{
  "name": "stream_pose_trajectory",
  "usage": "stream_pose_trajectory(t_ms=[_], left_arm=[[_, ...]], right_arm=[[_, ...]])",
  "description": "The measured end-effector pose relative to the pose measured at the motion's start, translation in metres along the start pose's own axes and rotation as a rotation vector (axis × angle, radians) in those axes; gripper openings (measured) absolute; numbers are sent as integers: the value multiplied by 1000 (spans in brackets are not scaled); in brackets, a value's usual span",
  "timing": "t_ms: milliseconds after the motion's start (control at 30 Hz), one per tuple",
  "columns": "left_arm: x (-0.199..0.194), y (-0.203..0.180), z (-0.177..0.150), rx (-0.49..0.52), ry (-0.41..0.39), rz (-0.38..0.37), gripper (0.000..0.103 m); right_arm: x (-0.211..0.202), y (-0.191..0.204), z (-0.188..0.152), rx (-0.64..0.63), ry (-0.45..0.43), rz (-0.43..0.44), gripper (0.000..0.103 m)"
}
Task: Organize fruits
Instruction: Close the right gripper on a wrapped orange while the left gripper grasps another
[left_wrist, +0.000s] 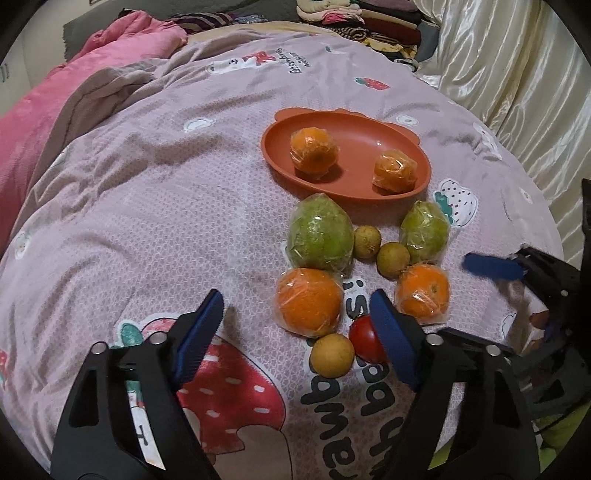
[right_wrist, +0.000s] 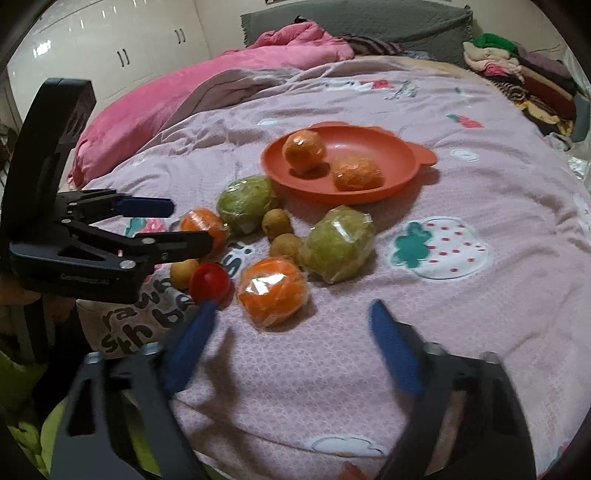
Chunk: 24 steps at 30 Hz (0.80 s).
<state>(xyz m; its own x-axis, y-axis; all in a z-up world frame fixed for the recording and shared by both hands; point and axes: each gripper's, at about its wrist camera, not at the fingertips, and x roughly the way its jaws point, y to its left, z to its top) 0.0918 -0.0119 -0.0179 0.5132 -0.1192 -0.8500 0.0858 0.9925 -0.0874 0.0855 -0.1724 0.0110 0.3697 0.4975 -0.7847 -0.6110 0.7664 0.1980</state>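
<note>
An orange plate (left_wrist: 280, 173) (right_wrist: 391, 147) on the bed holds two wrapped oranges (left_wrist: 314, 153) (left_wrist: 395, 171). In front of it lie two wrapped green fruits (left_wrist: 319, 236) (left_wrist: 424, 230), three small tan round fruits (left_wrist: 366, 242), two wrapped oranges and a red tomato (left_wrist: 364, 338) (right_wrist: 209, 282). My left gripper (left_wrist: 295, 295) is open, and the near left orange (left_wrist: 309, 301) sits between its blue pads without touching them. My right gripper (right_wrist: 293, 306) is open just short of the other orange (right_wrist: 273, 295), its left fingertip next to the tomato.
The fruit lies on a lilac printed bedspread (left_wrist: 166, 206). A pink quilt (right_wrist: 229, 74) is bunched at the far left, folded clothes (right_wrist: 517, 70) are stacked at the far right, and cream satin fabric (left_wrist: 517, 74) runs along the right side. White cupboards (right_wrist: 122, 40) stand behind.
</note>
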Motion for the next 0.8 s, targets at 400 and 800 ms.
stream_pose_trajectory(t_ms=[400, 800], left_arm=[[11, -4, 1, 13, 25, -50, 52], [23, -4, 5, 8, 40, -31, 35]], right_arm=[[20, 14, 9, -67, 31, 20, 45], [9, 8, 2, -53, -15, 35, 44]])
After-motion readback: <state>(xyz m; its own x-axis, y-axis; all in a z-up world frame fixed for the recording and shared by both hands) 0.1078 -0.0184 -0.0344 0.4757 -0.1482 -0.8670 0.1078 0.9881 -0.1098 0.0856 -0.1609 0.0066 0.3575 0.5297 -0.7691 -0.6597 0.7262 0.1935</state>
